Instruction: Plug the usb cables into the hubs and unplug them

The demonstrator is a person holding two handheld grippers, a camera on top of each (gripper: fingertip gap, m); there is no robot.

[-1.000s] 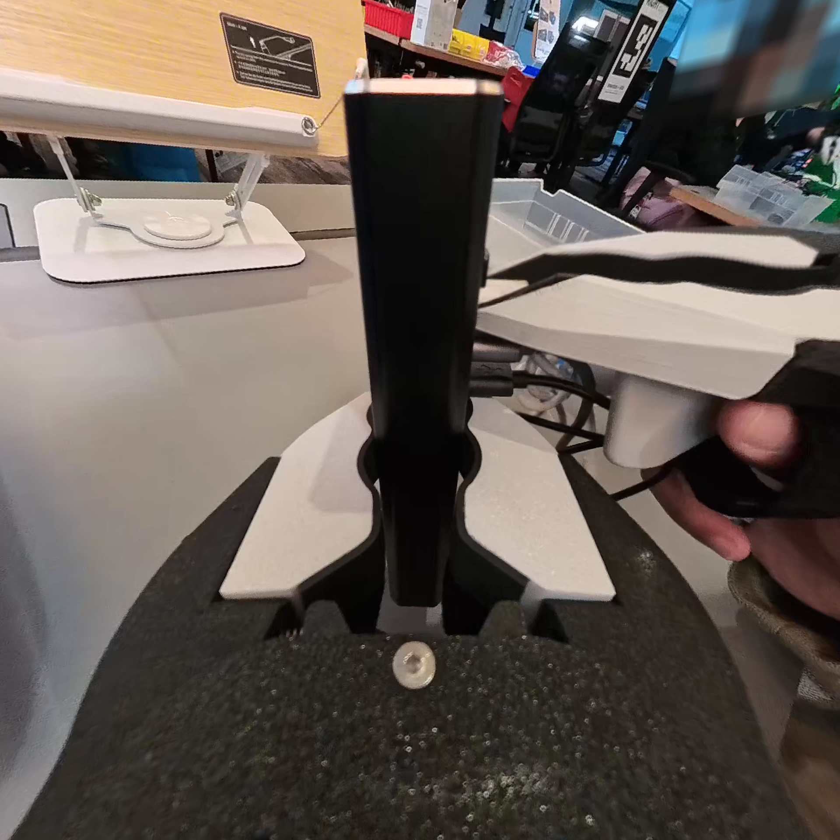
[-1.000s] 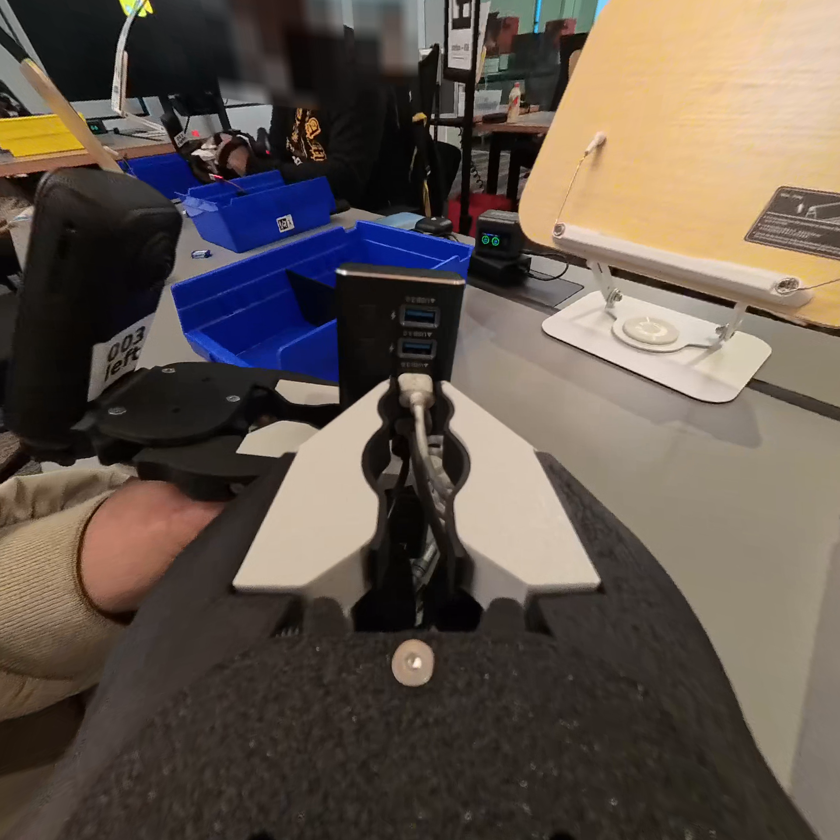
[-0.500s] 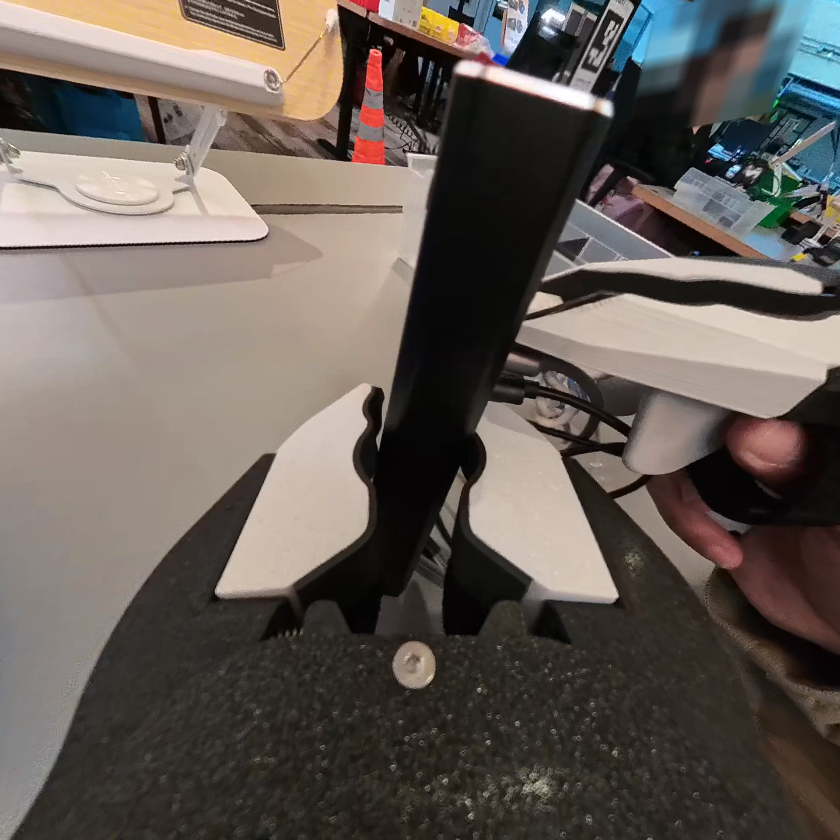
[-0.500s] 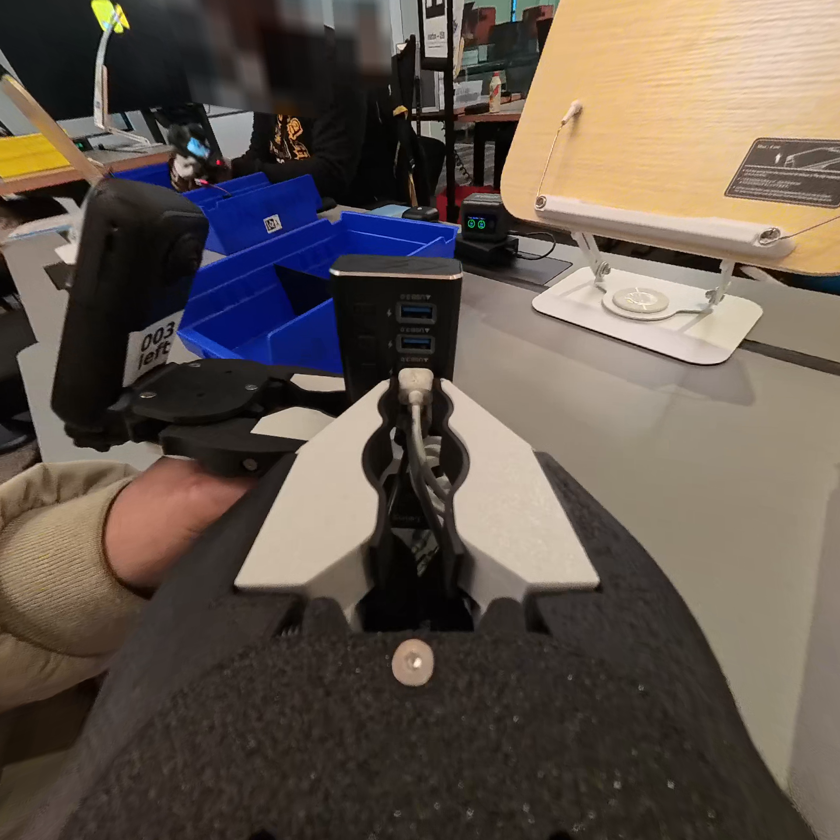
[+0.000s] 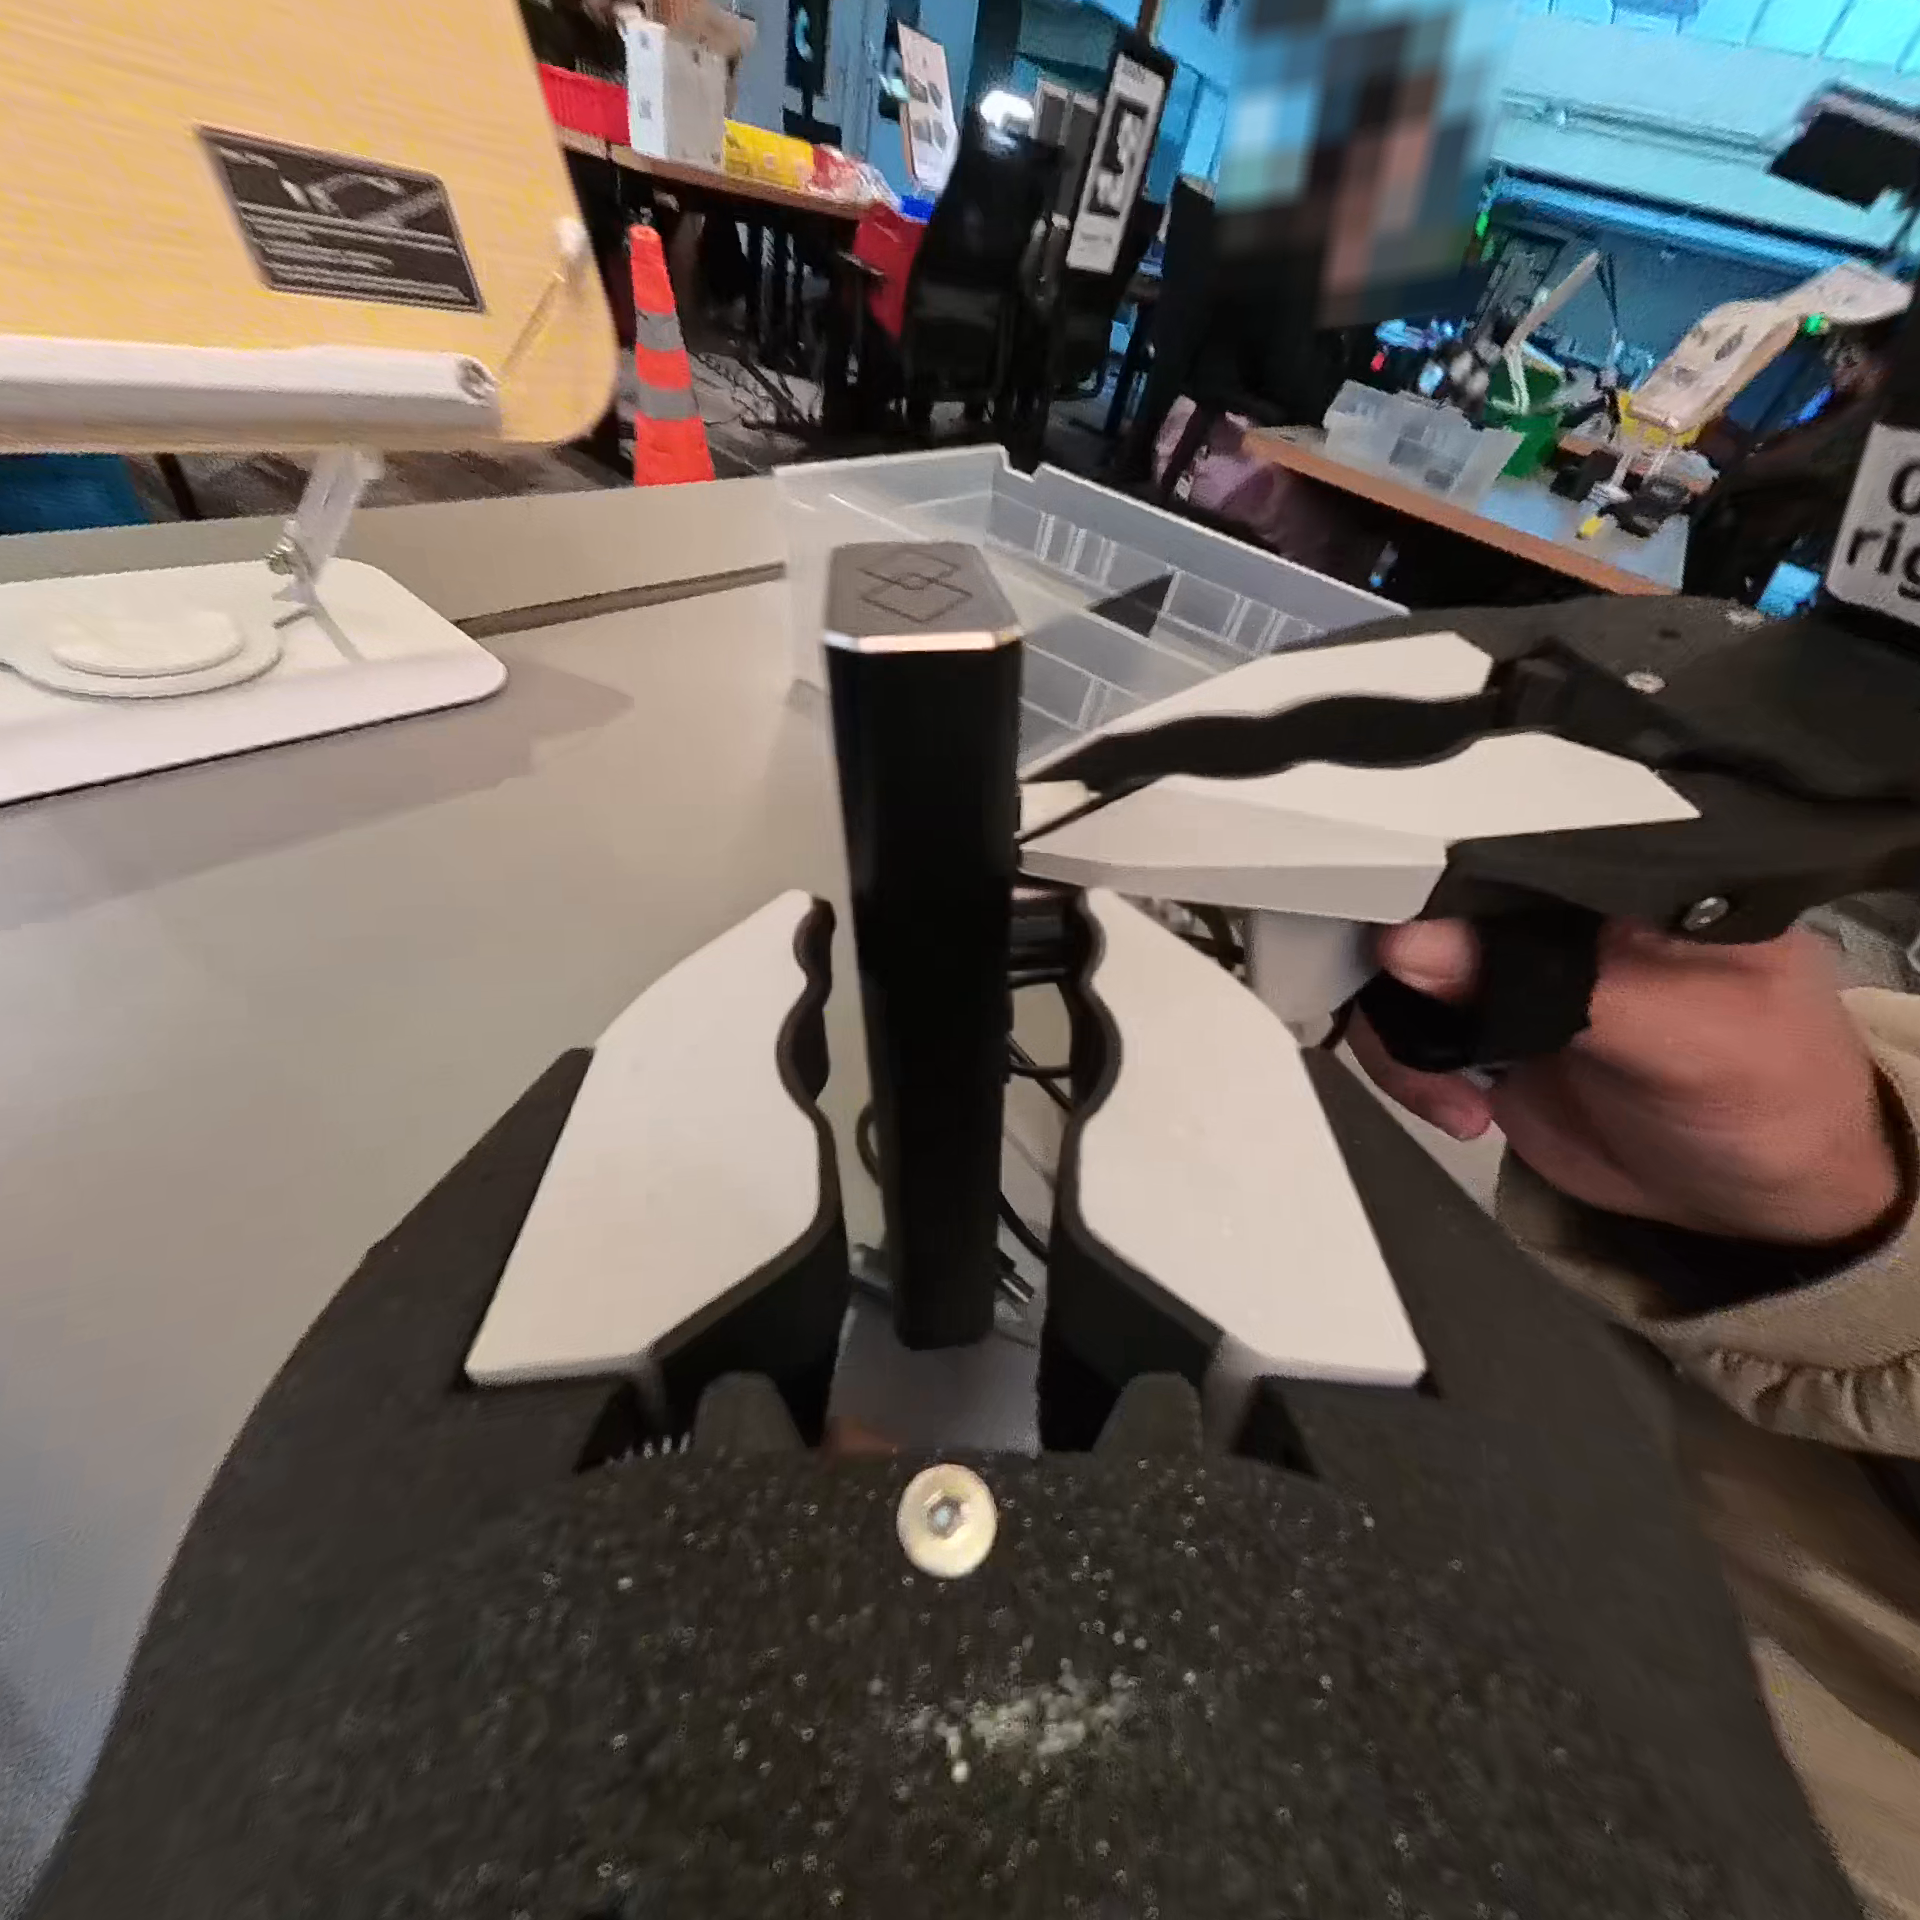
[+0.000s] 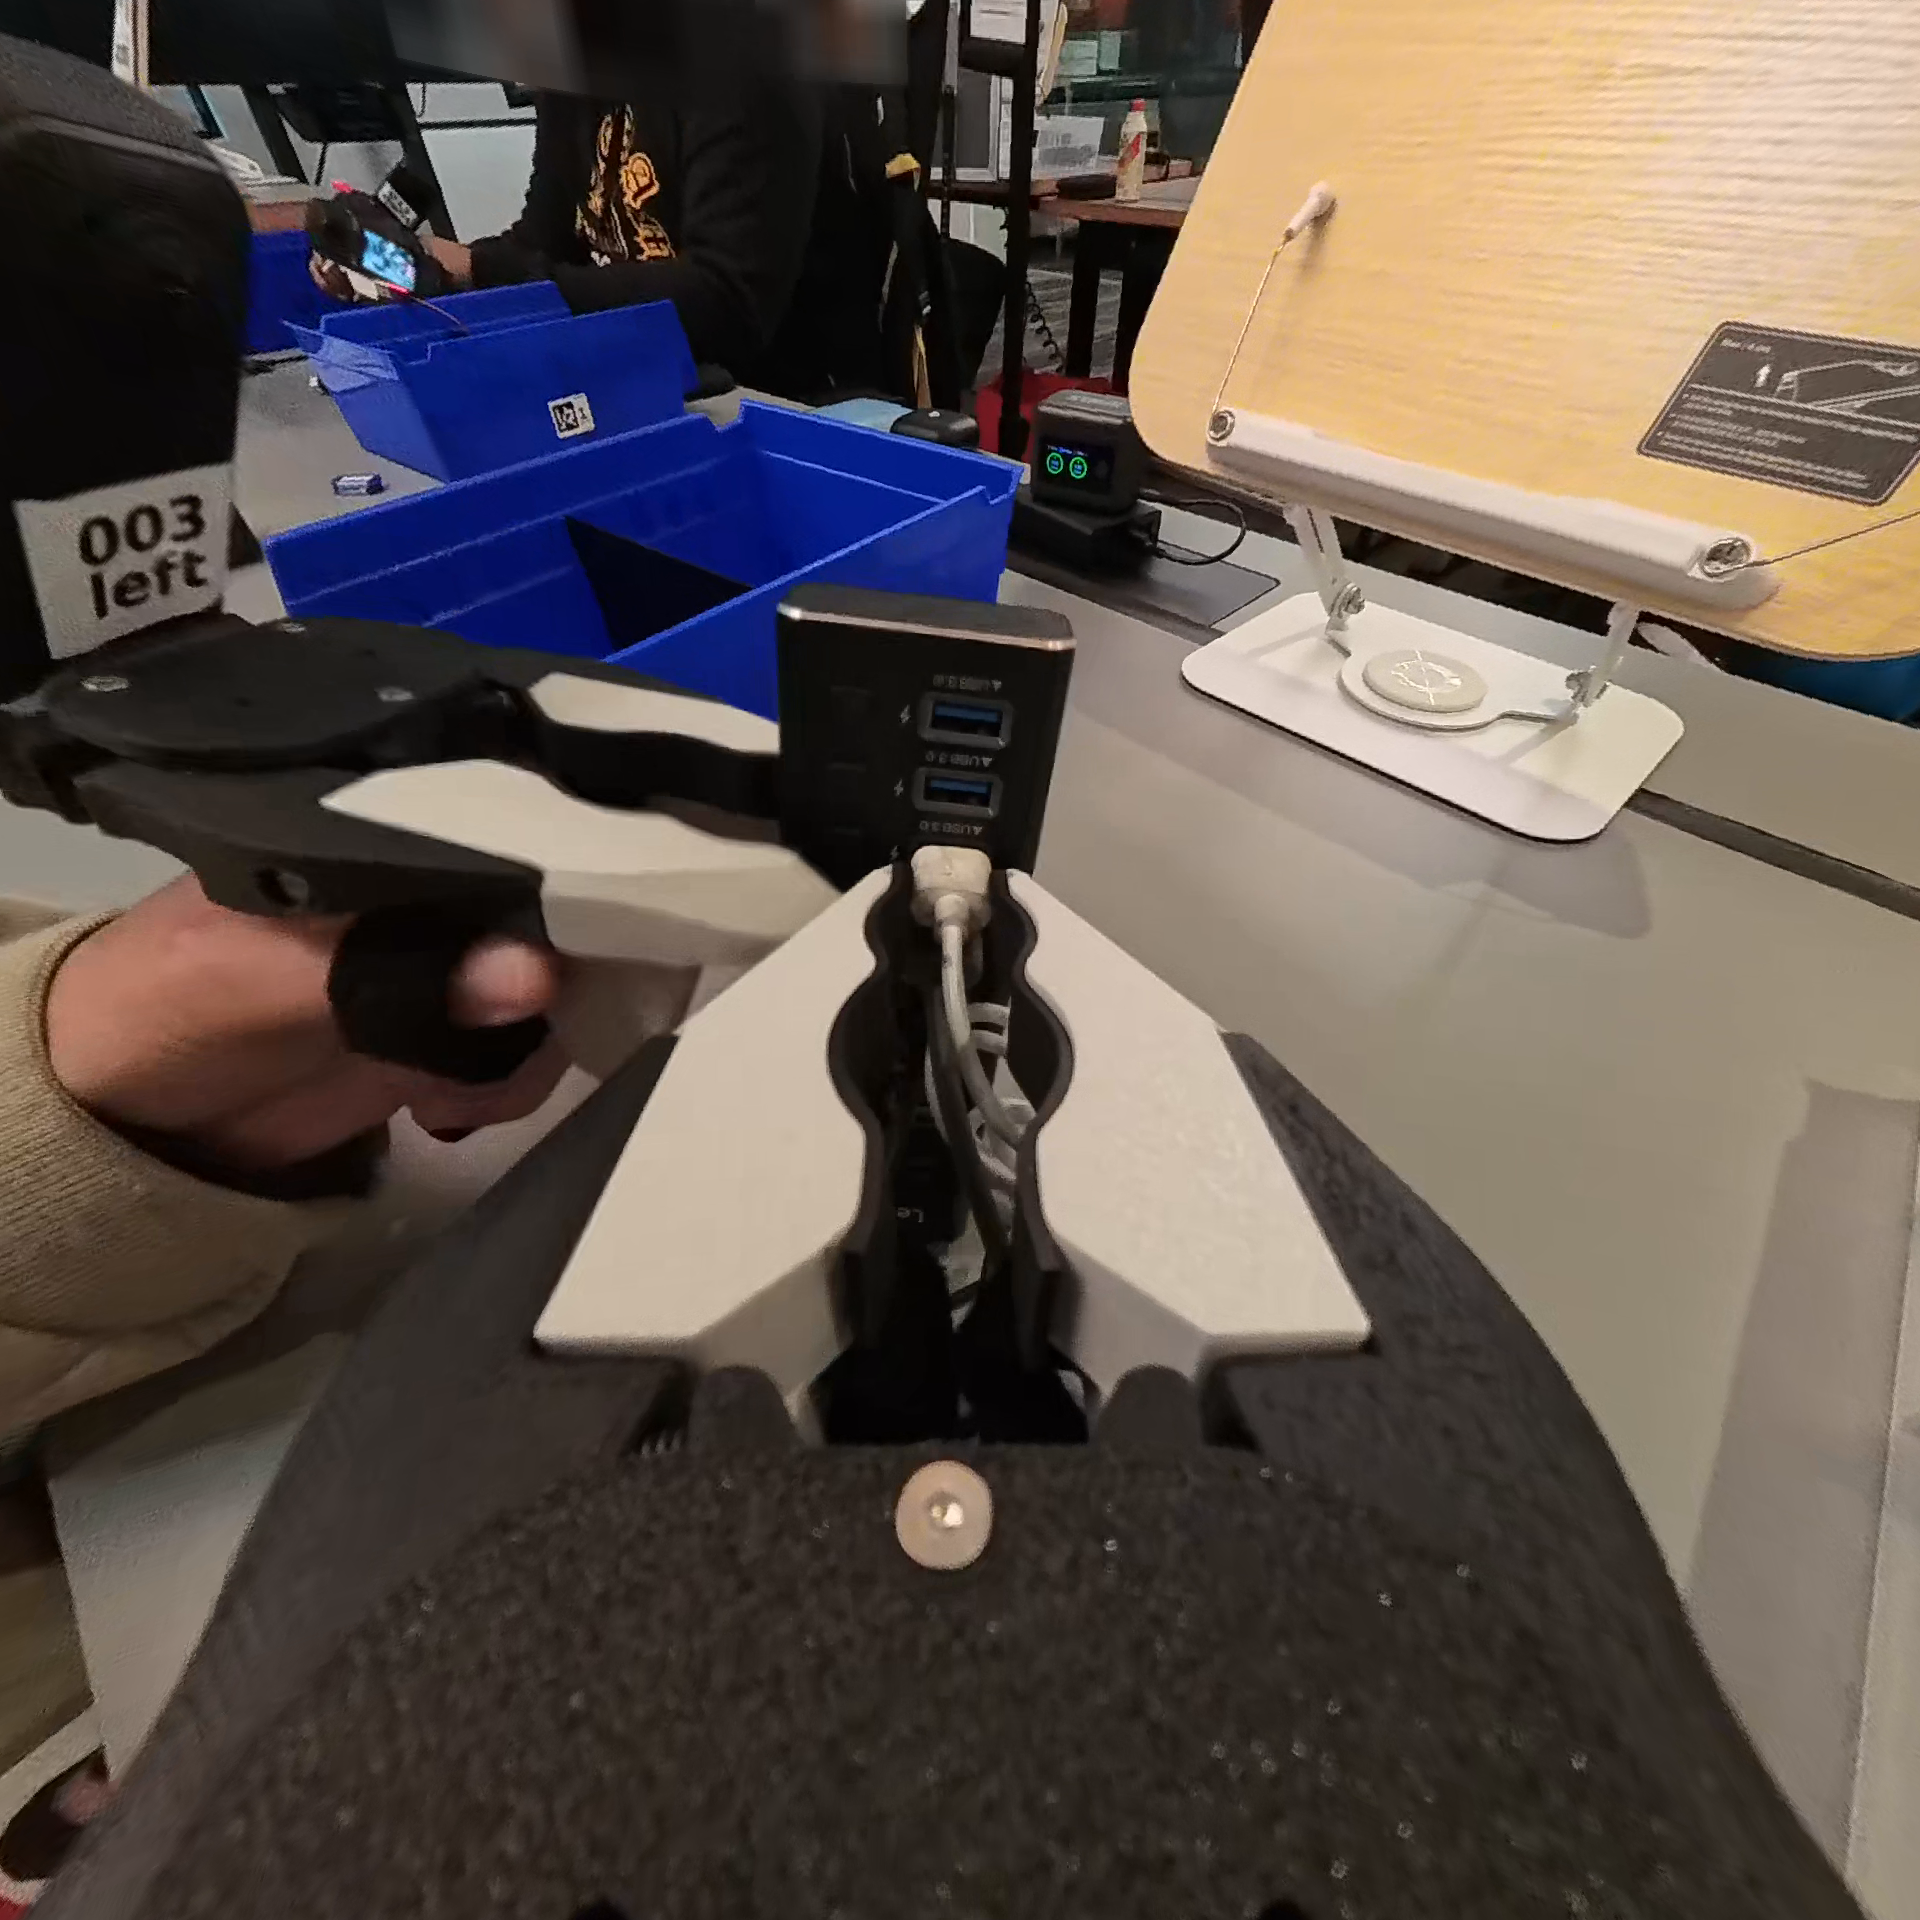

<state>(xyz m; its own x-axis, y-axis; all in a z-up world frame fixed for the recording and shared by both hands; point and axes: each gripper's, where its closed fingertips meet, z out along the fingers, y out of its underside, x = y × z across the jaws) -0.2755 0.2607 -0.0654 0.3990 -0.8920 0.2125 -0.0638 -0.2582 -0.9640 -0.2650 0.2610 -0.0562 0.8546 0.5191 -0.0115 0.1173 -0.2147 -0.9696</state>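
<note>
In the left wrist view the left gripper [image 5: 940, 1049] stands with its jaws parted, gaps showing on either side of the upright black USB hub [image 5: 920, 935] on the grey table [image 5: 312, 1039]. The hub's foot is hidden behind the gripper body. To the right, the right gripper [image 5: 1049, 800] closes on a white USB plug [image 6: 948, 883] seated in the hub's third port; lower ports and cables are masked by its fingers [image 6: 1164, 1122].
</note>
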